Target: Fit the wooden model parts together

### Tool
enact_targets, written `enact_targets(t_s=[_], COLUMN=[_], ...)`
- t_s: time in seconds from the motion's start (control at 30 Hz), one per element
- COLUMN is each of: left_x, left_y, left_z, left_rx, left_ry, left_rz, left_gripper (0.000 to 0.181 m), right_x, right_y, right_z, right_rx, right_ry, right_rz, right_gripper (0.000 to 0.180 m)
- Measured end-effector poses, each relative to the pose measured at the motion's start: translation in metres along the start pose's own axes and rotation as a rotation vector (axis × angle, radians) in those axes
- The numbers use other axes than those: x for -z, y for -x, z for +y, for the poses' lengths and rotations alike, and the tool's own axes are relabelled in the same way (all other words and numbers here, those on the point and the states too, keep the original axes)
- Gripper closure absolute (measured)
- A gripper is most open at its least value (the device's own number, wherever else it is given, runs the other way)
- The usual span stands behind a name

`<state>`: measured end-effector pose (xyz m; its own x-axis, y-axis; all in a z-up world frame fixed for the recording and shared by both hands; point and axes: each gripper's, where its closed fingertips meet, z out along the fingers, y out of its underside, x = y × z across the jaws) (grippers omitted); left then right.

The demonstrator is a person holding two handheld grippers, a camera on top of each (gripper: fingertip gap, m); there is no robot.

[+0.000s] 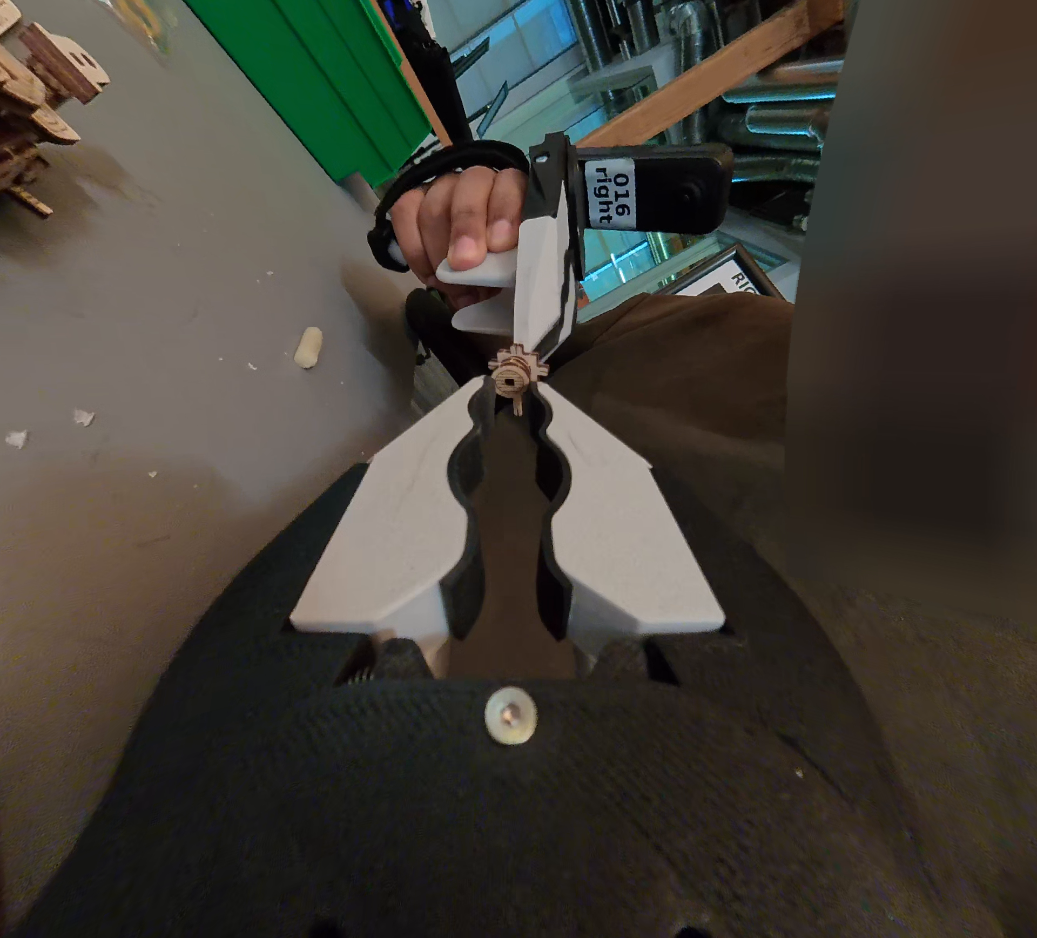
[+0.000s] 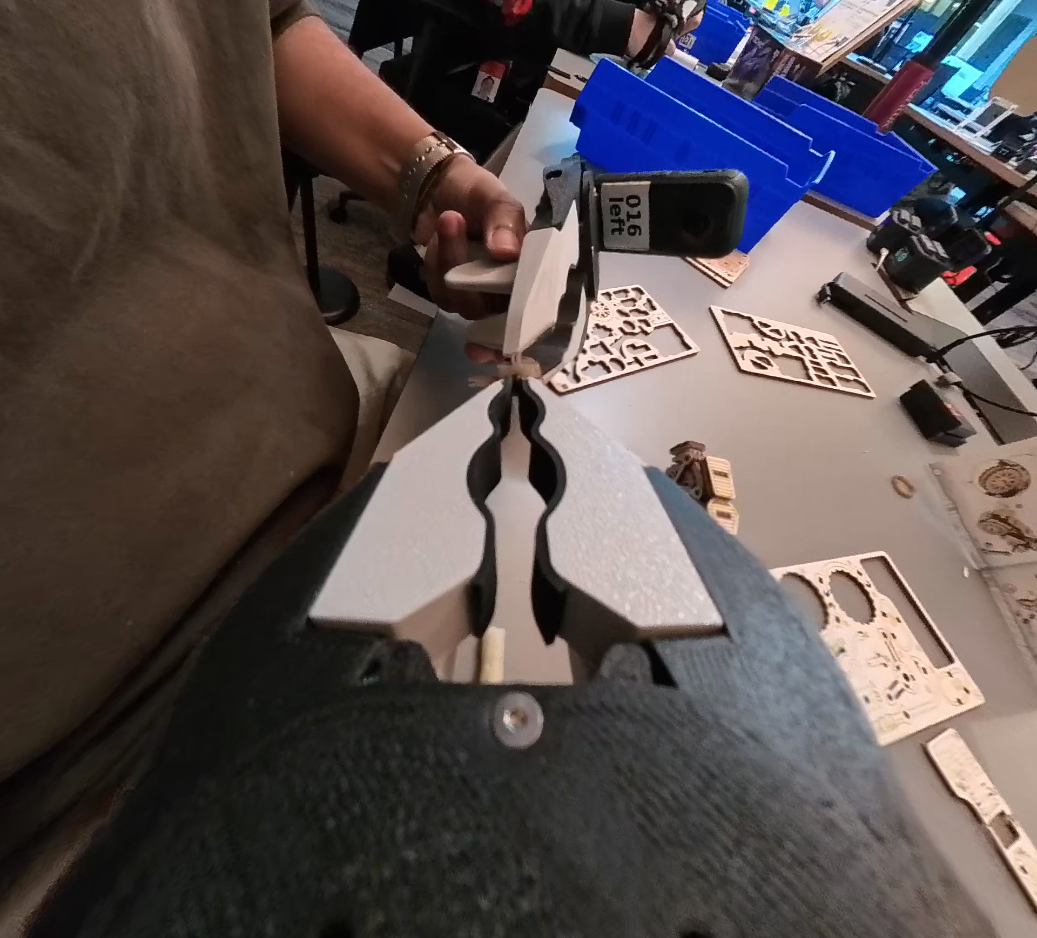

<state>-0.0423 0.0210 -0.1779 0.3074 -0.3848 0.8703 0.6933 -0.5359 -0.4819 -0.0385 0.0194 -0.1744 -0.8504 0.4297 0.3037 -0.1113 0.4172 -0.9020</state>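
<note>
Across the grey worktop [image 2: 701,423], my right wrist view alone shows blue bins [image 2: 701,137] and flat laser-cut plywood sheets [image 2: 797,350] with punched-out holes, while my left wrist view alone shows a green panel [image 1: 292,24] and a half-built wooden model [image 1: 39,86]. Above the worktop edge my left gripper [image 1: 512,389] is clamped on a small round wooden hub [image 1: 509,375] with a square hole and a toothed disc behind it. My right gripper [image 2: 515,388], wavy black pads almost together, pinches the same piece's far end tip to tip.
</note>
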Motion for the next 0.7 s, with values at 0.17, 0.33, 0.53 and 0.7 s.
enact_targets(t_s=[0.17, 0.33, 0.53, 0.7], left_x=[-0.003, -0.008, -0.012, -0.013], left_y=[-0.003, -0.001, -0.001, -0.003], left_z=[0.007, 0.016, 0.022, 0.024], left_rx=[0.017, 0.039, 0.078, 0.074], left_ry=[0.036, 0.078, 0.097, 0.105], left_rz=[0.025, 0.035, 0.061, 0.071], left_gripper=[0.173, 0.173, 0.173, 0.174], right_x=[0.001, 0.003, 0.006, 0.006], right_y=[0.006, 0.014, 0.021, 0.022], right_z=[-0.001, 0.001, 0.002, 0.0], right_rx=[-0.02, -0.036, -0.056, -0.062], right_ry=[-0.015, -0.017, -0.025, -0.039], right_rz=[-0.03, -0.05, -0.069, -0.079], right_gripper=[0.179, 0.179, 0.179, 0.179])
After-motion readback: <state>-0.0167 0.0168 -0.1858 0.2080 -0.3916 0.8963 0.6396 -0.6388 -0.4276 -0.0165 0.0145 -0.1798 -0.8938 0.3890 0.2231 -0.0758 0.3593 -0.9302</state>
